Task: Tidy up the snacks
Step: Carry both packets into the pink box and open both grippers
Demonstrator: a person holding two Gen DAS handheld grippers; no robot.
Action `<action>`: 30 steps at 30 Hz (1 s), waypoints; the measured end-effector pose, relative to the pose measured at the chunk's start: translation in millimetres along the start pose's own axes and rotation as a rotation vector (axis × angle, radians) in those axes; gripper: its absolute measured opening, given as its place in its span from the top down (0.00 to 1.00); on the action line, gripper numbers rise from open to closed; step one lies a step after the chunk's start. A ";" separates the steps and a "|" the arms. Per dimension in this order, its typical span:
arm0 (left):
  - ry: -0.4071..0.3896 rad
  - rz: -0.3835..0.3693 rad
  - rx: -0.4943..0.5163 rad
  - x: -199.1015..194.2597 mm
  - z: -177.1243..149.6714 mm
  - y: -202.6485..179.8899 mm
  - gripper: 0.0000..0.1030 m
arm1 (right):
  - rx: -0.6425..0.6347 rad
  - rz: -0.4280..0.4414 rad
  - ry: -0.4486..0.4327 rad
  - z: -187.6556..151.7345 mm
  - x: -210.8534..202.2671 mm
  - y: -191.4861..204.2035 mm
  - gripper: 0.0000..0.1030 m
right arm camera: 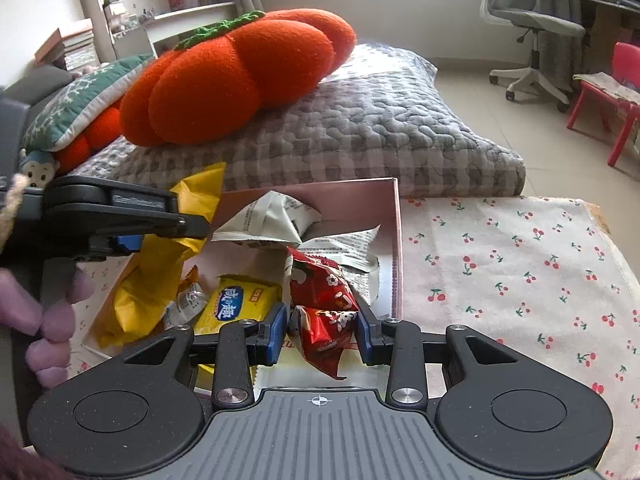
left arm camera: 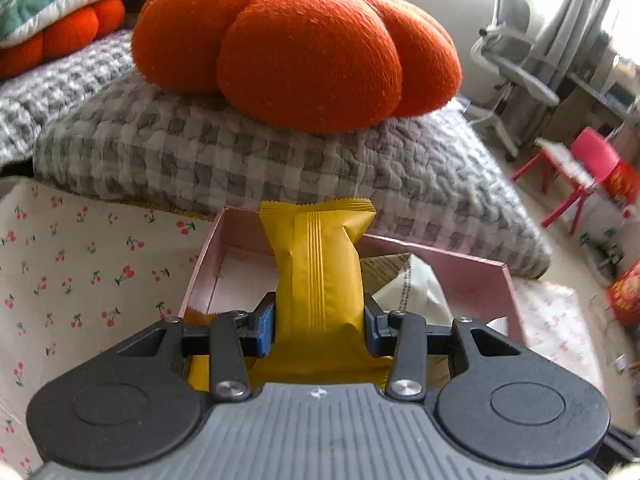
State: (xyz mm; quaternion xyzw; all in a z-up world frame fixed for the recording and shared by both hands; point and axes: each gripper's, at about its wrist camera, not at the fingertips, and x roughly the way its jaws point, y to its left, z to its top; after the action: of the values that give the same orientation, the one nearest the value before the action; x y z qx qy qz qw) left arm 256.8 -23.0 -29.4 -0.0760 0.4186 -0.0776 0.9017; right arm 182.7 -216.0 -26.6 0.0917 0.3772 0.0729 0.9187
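Note:
In the left wrist view my left gripper is shut on a long yellow snack packet, which stands up between the blue pads above the pink box. The right wrist view shows this left gripper from the side at the box's left edge, with the yellow packet hanging into the pink box. My right gripper is shut on a red snack packet at the box's near edge. Inside lie a second red packet, a yellow packet with a blue label and white printed packets.
The box sits on a cherry-print cloth. Behind it lies a grey checked cushion with an orange pumpkin plush on top. A person's fingers hold the left gripper. An office chair and a red chair stand on the floor at right.

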 end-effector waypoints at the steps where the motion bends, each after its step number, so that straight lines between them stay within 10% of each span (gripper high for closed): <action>1: 0.004 0.019 0.016 1.6 0.2 -4.1 0.62 | -0.005 -0.005 0.001 0.3 -1.1 0.1 0.67; 12: 0.023 0.003 -0.037 6.2 4.5 -2.1 0.53 | -0.024 -0.016 0.004 3.0 -8.1 -1.6 0.65; 22: -0.041 -0.072 0.077 -29.8 -4.5 -4.1 0.23 | 0.027 0.020 -0.023 7.8 -23.4 -2.6 0.27; 30: -0.066 -0.080 0.162 -63.3 -17.5 -5.0 0.12 | 0.066 0.031 -0.038 2.8 -44.6 -9.1 0.18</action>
State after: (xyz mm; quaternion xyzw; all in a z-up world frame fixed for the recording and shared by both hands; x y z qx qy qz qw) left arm 202.6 -16.2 7.5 -0.0220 0.3774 -0.1447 0.9144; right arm 153.8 -234.2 3.6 0.1292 0.3605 0.0727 0.9209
